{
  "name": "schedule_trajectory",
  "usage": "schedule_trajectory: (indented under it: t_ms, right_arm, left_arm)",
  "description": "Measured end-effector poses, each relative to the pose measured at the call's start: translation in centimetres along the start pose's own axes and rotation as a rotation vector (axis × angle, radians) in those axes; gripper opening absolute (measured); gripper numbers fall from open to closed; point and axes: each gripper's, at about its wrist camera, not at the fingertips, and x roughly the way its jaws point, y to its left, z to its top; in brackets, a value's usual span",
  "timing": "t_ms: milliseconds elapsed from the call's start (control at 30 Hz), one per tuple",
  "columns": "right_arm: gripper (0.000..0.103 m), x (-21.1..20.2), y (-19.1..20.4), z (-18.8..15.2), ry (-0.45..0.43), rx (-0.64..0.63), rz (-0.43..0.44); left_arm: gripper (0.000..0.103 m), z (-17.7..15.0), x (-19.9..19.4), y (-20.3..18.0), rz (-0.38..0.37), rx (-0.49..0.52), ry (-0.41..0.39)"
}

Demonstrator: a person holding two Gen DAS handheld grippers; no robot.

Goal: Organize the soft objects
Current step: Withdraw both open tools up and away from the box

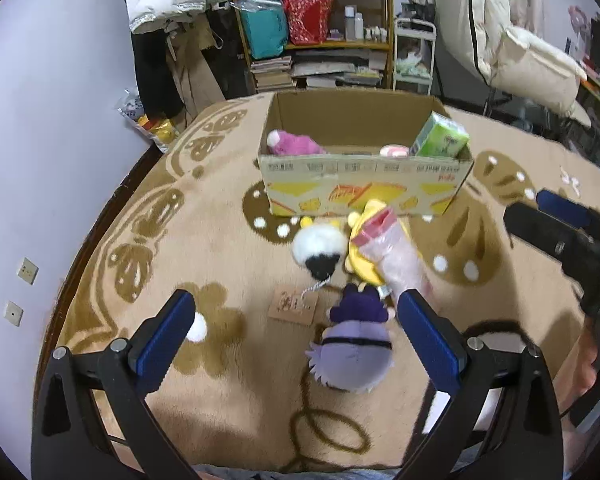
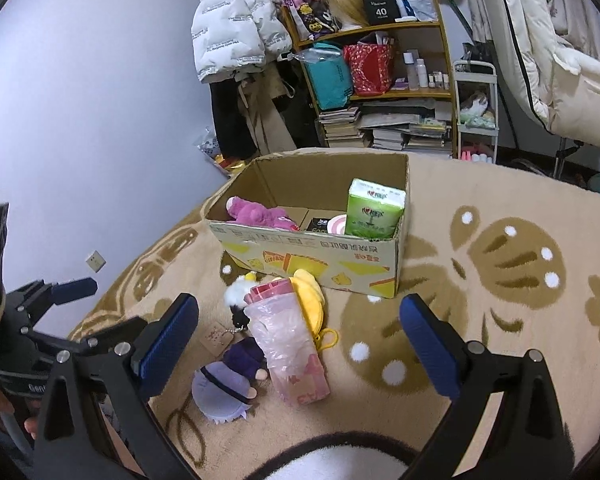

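I am hovering my left gripper (image 1: 296,332), fingers spread wide and empty, over the purple round-headed plush doll (image 1: 352,344) lying on the tan patterned blanket (image 1: 220,240) before the open cardboard box (image 1: 364,184). It looks light and squashy; I am favouring its plump head. My right gripper (image 2: 300,328) is gaping too.

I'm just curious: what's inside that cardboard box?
In the box you can see a pink plush, a green tissue pack, a round pink thing and something dark. The front wall hides whatever lies lower.
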Motion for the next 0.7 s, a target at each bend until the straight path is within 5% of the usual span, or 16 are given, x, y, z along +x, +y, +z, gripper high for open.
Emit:
schedule_trajectory:
  t_ms: [700]
  right_arm:
    - [0.103, 4.8, -2.2, -0.8, 0.095, 0.055, 0.019]
  left_arm:
    - [0.100, -1.1, 5.8, -0.1, -0.019, -0.009, 0.173]
